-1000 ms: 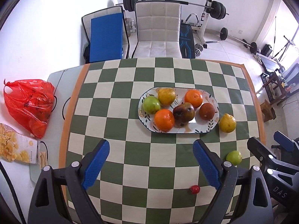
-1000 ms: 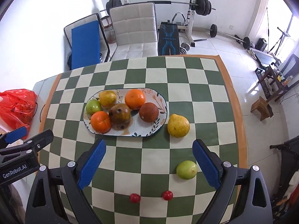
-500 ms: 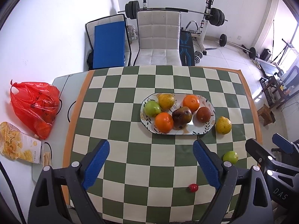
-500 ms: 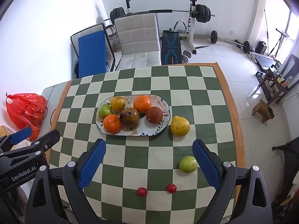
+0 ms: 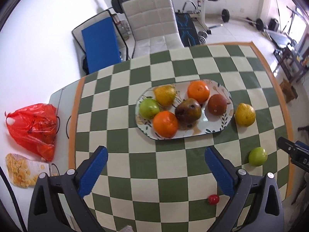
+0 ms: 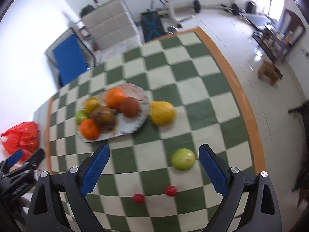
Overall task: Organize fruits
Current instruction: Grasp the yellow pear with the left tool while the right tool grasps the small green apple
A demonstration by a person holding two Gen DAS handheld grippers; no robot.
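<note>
Six fruits are counted on the oval white ceramic plate with leaf pattern (image 5: 225, 124), which sits near the middle of the green-and-cream checked tablecloth with orange border (image 5: 119, 141): two round oranges (image 5: 165, 124), one green apple (image 5: 149, 108), one yellow pear (image 5: 165, 95), one dark bruised pear (image 5: 188, 111) and one reddish-brown round fruit (image 5: 217, 104). Four more pieces are seen loose on the cloth: a yellow lemon-like fruit (image 5: 245, 114) just beside the plate's right end, a second green apple (image 6: 183, 159) nearer the right border, and two small red cherry tomatoes (image 6: 171, 190) close to the near edge, though only one is caught in the left wrist view. The left gripper (image 5: 155, 171) is held above bare checks in front of the plate, its blue-padded jaws spreading wider with nothing between them. The right gripper (image 6: 154, 170) is likewise released and empty, the loose apple lying just inside its right finger; whether it is touched cannot be judged in this blurred frame. Open cloth is left along the near and left sides of the plate and across the far half of the table. Beyond the left border, one red plastic bag (image 5: 31, 126) and one printed snack packet (image 5: 21, 170) are seen on a white surface; a cream padded chair (image 5: 152, 19) is drawn up at the far edge.
</note>
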